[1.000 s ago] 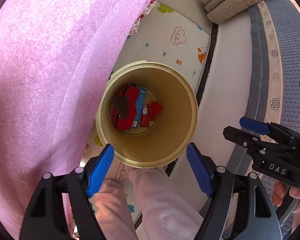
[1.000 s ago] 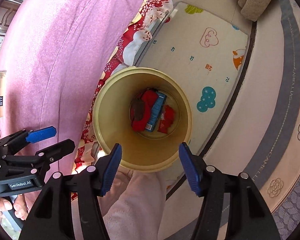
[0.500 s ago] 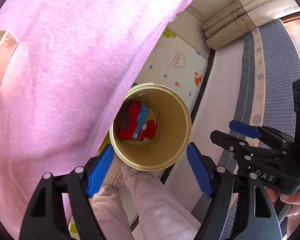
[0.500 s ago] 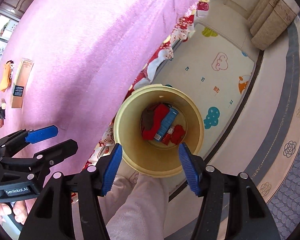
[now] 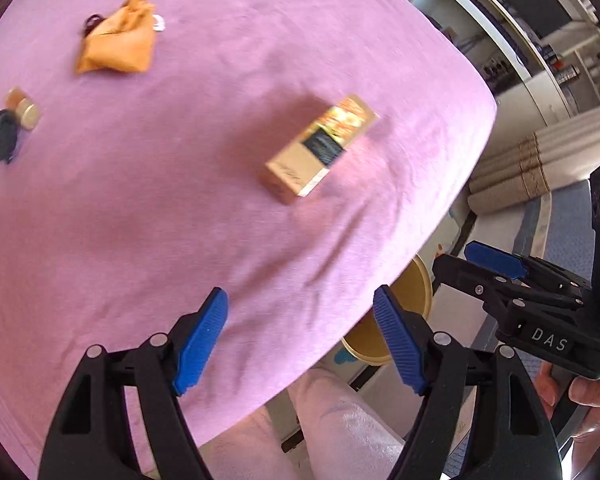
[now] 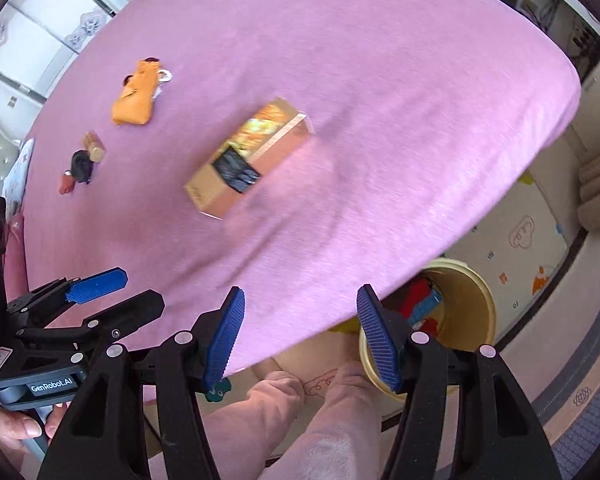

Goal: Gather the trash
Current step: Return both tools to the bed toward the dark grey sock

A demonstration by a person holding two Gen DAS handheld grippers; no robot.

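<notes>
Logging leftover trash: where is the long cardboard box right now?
In both wrist views the cardboard box lies near the middle of the pink tablecloth, well right of the orange pouch.

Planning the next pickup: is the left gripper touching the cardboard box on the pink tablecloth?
Apart. In the left wrist view, the left gripper is open and empty, with bare pink tablecloth between its blue pads and the cardboard box.
</notes>
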